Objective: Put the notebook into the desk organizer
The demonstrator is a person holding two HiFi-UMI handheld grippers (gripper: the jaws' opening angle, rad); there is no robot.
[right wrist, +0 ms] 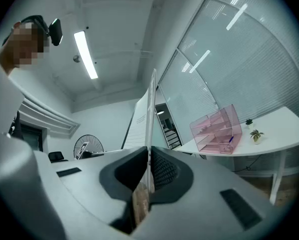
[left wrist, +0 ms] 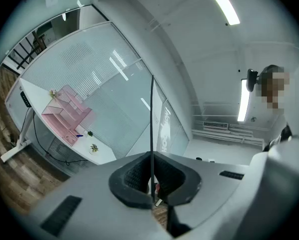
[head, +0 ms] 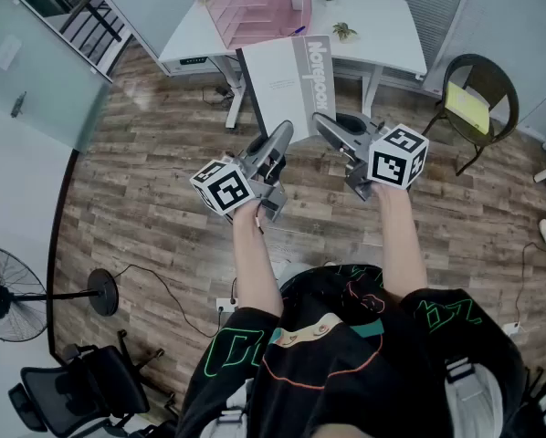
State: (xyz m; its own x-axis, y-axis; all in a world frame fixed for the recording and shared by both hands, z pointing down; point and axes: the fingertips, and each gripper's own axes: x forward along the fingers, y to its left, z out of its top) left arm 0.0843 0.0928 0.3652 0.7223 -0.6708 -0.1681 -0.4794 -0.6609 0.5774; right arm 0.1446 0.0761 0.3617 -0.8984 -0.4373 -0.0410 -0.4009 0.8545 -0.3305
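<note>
I hold a grey and white notebook (head: pixel 287 80) up in the air in front of the desk, its lower edge gripped from both sides. My left gripper (head: pixel 282 137) is shut on its lower left edge and my right gripper (head: pixel 324 126) on its lower right edge. In the left gripper view the notebook (left wrist: pixel 163 130) runs edge-on out of the shut jaws of the left gripper (left wrist: pixel 152 184). The right gripper (right wrist: pixel 148 176) also pinches the notebook (right wrist: pixel 143 118). The pink see-through desk organizer (head: pixel 259 3) stands on the desk beyond the notebook, also visible as the organizer (left wrist: pixel 67 115) and the organizer (right wrist: pixel 217 129).
The white desk (head: pixel 383 26) carries two small plants (head: pixel 344 31) to the right of the organizer. A wicker chair with a yellow cushion (head: pixel 474 103) stands at the right. A floor fan (head: pixel 13 295) and an office chair (head: pixel 72 391) stand at the lower left. Cables lie on the wooden floor.
</note>
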